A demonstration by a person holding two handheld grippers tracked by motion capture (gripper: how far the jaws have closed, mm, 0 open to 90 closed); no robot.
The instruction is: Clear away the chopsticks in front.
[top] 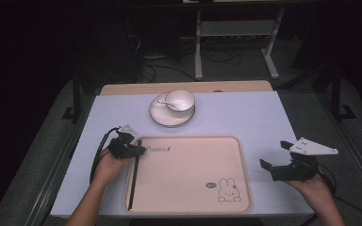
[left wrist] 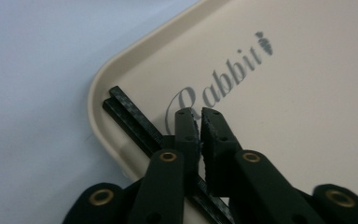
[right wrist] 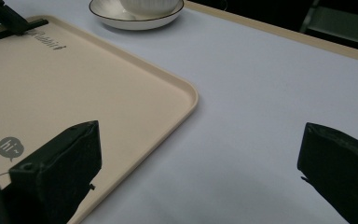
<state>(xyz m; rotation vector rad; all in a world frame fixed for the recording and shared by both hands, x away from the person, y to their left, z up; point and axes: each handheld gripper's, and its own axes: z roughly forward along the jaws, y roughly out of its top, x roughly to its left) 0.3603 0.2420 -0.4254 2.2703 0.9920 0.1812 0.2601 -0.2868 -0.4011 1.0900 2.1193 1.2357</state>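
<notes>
1. The black chopsticks [top: 134,173] lay side by side inside the left rim of the beige tray [top: 193,188], their long axis running from the near edge away towards the "Rabbit" lettering.
2. The left tongs [top: 139,149] sat over the far end of that pair, and in the left gripper view the chopsticks [left wrist: 135,119] passed beneath and to one side of the jaws.
3. Those jaws stood almost together with a thin gap and nothing visibly between them; whether a pad brushed a stick was hard to tell from there.
4. The right tongs [top: 277,155] hung well apart from the chopsticks, beside the tray's right edge, jaws wide apart and empty, so the left hand was far nearer.
5. The tray rested on a pale worktop [top: 245,113]; behind it stood a saucer [top: 162,117] bearing a white bowl [top: 180,100].
6. The room beyond was dark, with frame legs and cables on the floor.
</notes>
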